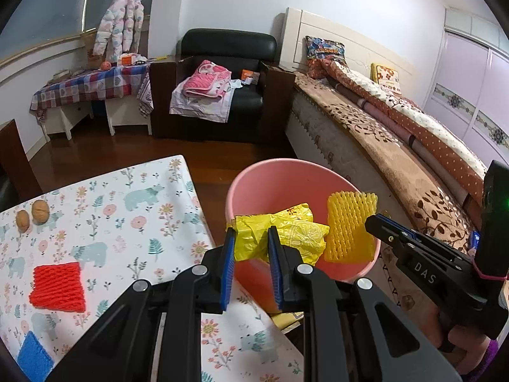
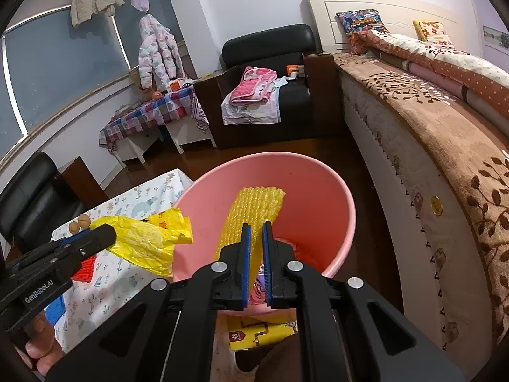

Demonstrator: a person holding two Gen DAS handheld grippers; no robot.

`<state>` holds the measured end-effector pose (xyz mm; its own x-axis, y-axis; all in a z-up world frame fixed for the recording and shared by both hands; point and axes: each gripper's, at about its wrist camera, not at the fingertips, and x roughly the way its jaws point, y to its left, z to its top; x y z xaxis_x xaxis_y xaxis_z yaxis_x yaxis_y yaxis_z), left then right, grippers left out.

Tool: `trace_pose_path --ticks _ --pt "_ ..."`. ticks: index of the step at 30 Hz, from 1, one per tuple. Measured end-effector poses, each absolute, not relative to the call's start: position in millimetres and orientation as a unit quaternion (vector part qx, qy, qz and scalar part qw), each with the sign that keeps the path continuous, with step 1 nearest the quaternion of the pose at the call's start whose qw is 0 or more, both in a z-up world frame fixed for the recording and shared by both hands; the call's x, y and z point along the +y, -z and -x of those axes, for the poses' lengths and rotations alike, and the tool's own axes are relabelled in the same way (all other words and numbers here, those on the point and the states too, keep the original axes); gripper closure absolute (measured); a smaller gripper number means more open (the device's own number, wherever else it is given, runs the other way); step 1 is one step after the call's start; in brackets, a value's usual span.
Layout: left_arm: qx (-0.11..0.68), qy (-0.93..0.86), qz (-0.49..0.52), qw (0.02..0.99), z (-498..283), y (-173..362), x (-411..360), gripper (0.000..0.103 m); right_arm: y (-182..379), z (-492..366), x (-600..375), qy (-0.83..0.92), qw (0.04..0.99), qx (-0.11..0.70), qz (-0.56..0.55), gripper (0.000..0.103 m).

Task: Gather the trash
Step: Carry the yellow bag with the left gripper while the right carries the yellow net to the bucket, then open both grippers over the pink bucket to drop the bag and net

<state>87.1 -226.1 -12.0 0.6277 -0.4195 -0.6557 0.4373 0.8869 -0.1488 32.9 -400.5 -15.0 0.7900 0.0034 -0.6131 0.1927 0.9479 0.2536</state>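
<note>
Both loads hang over the round pink plastic bin (image 2: 321,191), left gripper (image 1: 251,242) fingers clamped on the crumpled yellow plastic bag (image 1: 286,232), right gripper (image 2: 256,232) fingers pinching the yellow foam fruit net (image 2: 254,207) — next, I'd say, release both.

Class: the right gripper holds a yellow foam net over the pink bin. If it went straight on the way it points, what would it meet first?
Probably the inside of the pink bin: the right gripper, shut on the yellow foam net, points down into its mouth. Depth is unclear.
</note>
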Motion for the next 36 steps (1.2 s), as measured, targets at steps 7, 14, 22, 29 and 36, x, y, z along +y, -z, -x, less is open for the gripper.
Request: trace_pose_path --ticks 7,14,22,29,36 --pt "0.372 0.237 -0.022 0.897 -95 22 -238 0.084 22 -35 -409 0.056 0.930 0.326 -0.159 0.095" --pt "0.380 0.239 -0.022 0.893 -101 29 -245 0.084 26 -37 -411 0.058 0.928 0.330 -0.160 0.095" --pt "0.380 0.247 -0.024 0.891 -100 30 -254 0.081 30 -38 -415 0.059 0.927 0.333 -0.164 0.095" --pt "0.380 0.249 -0.018 0.891 -99 30 -255 0.062 31 -38 -415 0.058 0.926 0.334 -0.165 0.095" --pt "0.380 0.251 -0.016 0.890 -97 28 -254 0.060 34 -40 -417 0.053 0.921 0.343 -0.175 0.086"
